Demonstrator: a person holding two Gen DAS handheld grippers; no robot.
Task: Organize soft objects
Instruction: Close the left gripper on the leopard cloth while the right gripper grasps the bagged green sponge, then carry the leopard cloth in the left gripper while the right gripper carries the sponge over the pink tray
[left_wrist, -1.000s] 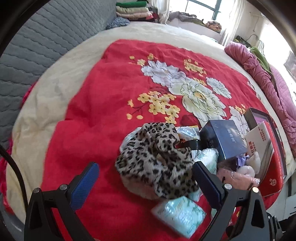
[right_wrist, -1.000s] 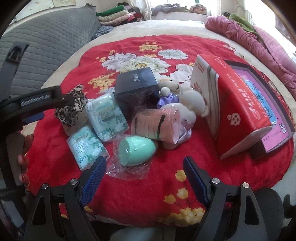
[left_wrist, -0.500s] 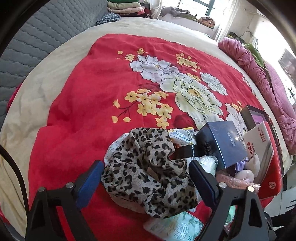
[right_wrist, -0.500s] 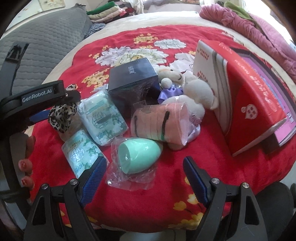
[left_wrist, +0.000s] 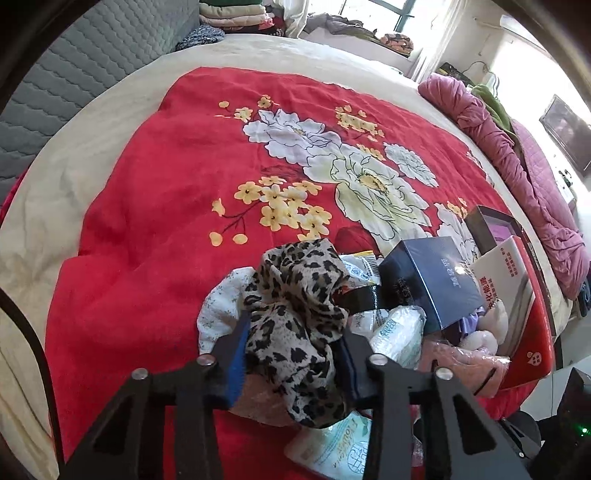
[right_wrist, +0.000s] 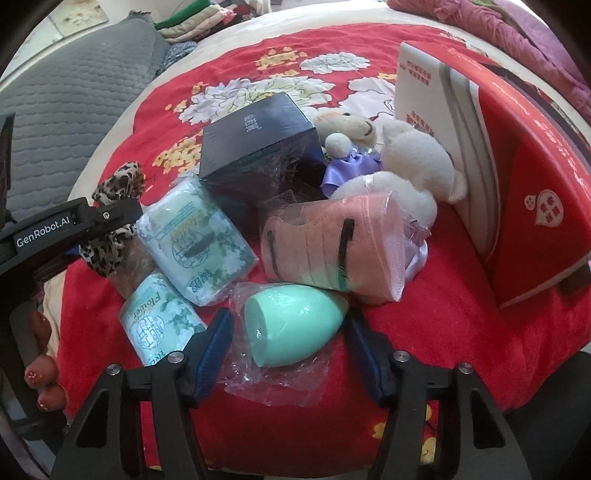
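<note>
On the red floral bedspread (left_wrist: 155, 229), a heap of small soft goods sits near the front edge. Left gripper (left_wrist: 291, 354): blue-padded fingers (left_wrist: 236, 354) pressed into both sides of the leopard-print fabric scrunchie (left_wrist: 295, 306), cloth bunched between them; jaws drawn narrow, clamped on the fabric. Scrunchie lies over a white speckled cloth (left_wrist: 221, 306), partly covered, edge showing to the left. Dark navy cardboard box (left_wrist: 432, 280) just right of the scrunchie, a black strap between the two.

Right gripper (right_wrist: 290, 350): fingers set on either side of the mint-green egg-shaped sponge in its clear plastic bag (right_wrist: 291, 332). Jaws partway closed around it; left pad against the crinkled bag, right pad close beside the egg. Whether they truly grip the egg I cannot tell.

Behind the egg: a pack of pink face masks in clear wrap (right_wrist: 332, 251), touching the bag. Left of it, two pale-green floral tissue packs (right_wrist: 199, 240), one overlapping the other. A cream plush bear with purple ribbon (right_wrist: 399, 155) leans between the navy box and the tall red-and-white carton (right_wrist: 498, 166), which stands tilted at the right. Grey quilted headboard (right_wrist: 66, 110) at far left; folded clothes (left_wrist: 236, 14) stacked beyond the bed.
</note>
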